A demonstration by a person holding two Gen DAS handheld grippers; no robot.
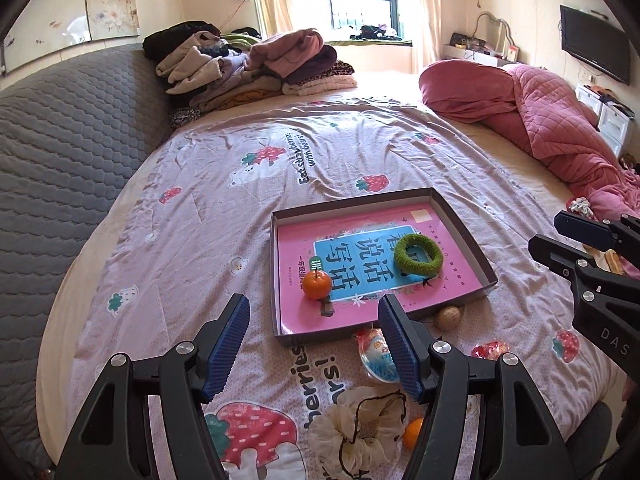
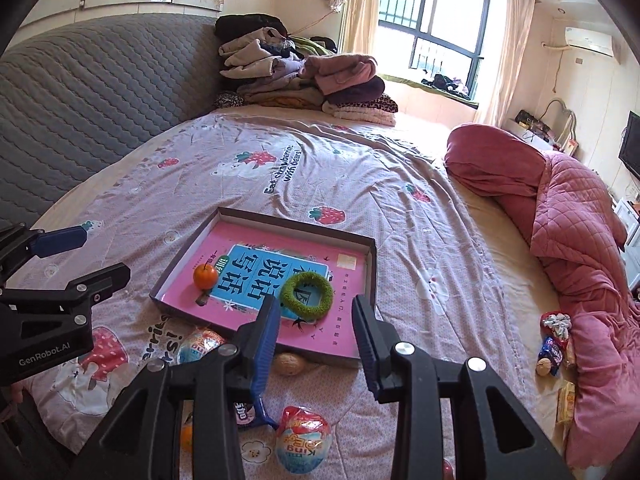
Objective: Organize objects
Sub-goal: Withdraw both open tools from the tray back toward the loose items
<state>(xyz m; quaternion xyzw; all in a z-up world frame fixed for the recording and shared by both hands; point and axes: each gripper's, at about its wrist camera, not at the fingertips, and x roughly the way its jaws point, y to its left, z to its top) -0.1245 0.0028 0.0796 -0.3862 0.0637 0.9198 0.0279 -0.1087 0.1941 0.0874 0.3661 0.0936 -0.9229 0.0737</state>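
A shallow brown box (image 1: 460, 232) (image 2: 370, 264) lies on the bed with a pink book inside. On the book sit a small orange (image 1: 317, 285) (image 2: 205, 275), a green fuzzy ring (image 1: 418, 253) (image 2: 306, 294) and a small dark piece (image 1: 327, 309). My left gripper (image 1: 314, 316) is open and empty, just before the box's near edge. My right gripper (image 2: 316, 320) is open and empty, over the box's near edge beside the ring. A walnut (image 1: 447, 318) (image 2: 287, 363) lies against the box. Two toy eggs (image 2: 302, 440) (image 2: 198, 345), a cream scrunchie (image 1: 356, 432) and a second orange (image 1: 413, 433) lie nearer me.
A pile of folded clothes (image 1: 256, 64) sits at the far end of the bed. A pink quilt (image 1: 552, 120) runs along the right side, with snack packets (image 2: 554, 344) beside it. A grey padded headboard (image 1: 60, 152) is at the left.
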